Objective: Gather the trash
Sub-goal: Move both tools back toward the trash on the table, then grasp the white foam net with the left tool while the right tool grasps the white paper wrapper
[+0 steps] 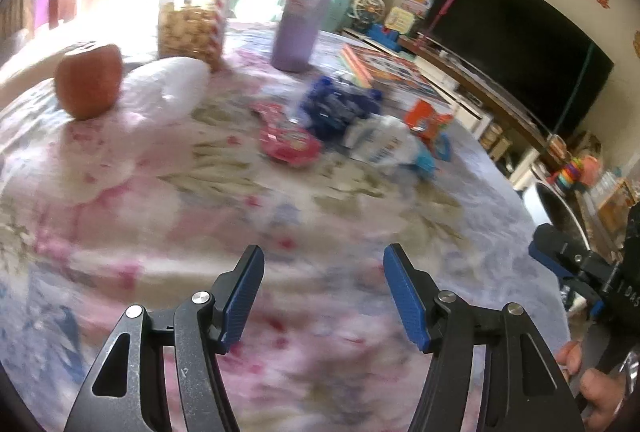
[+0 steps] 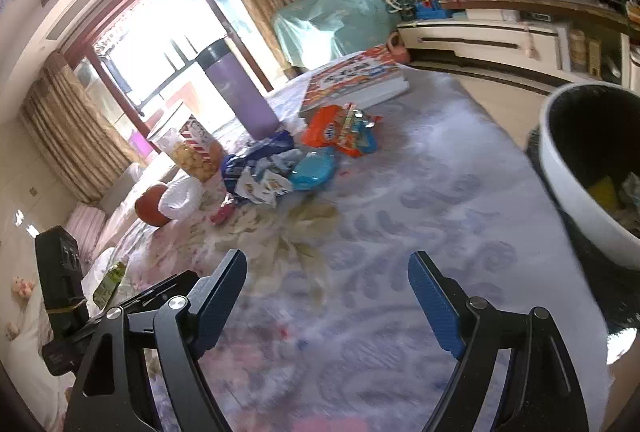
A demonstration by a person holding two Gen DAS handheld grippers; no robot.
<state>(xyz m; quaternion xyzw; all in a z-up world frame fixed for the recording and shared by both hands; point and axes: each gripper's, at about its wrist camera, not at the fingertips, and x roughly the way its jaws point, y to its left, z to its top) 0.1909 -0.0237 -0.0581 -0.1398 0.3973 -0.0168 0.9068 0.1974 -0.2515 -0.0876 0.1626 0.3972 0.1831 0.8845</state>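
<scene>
On the table with the flowered pink and lilac cloth (image 1: 168,216), both tools are empty. The left gripper (image 1: 324,296) has its blue-padded fingers (image 1: 244,300) moderately apart, with only cloth visible between them. The right gripper (image 2: 326,302) stands wider, also with nothing between its jaws. Both point downward at a slant toward the middle of the table, so I judge they are approaching the rubbish and not yet choosing one piece.

The trash lies in a loose heap near the far centre of the table: a crumpled dark blue foil wrapper (image 1: 336,107), a flat pink-red plastic packet (image 1: 284,139), a white crumpled pouch with print (image 1: 380,143) and an orange snack bag (image 1: 428,117). In the right wrist view a round turquoise plastic lid (image 2: 312,167) lies just beside them. The pieces touch or overlap, probably because they were left there after eating.

The pink-red packet is the most elongated; its long axis seems to run from the near right toward the far left in the left wrist view, flat on the cloth. The other pieces are too crumpled to give a clear direction.

The white round bin with black inside (image 2: 580,167) stands at the right edge of the table, close to the right gripper, with some rubbish already in it. The red apple (image 1: 88,79), the tall lilac flask (image 1: 304,7) and the clear jar of crackers (image 1: 192,19) stand behind, apart from the heap, and do not look like trash.
</scene>
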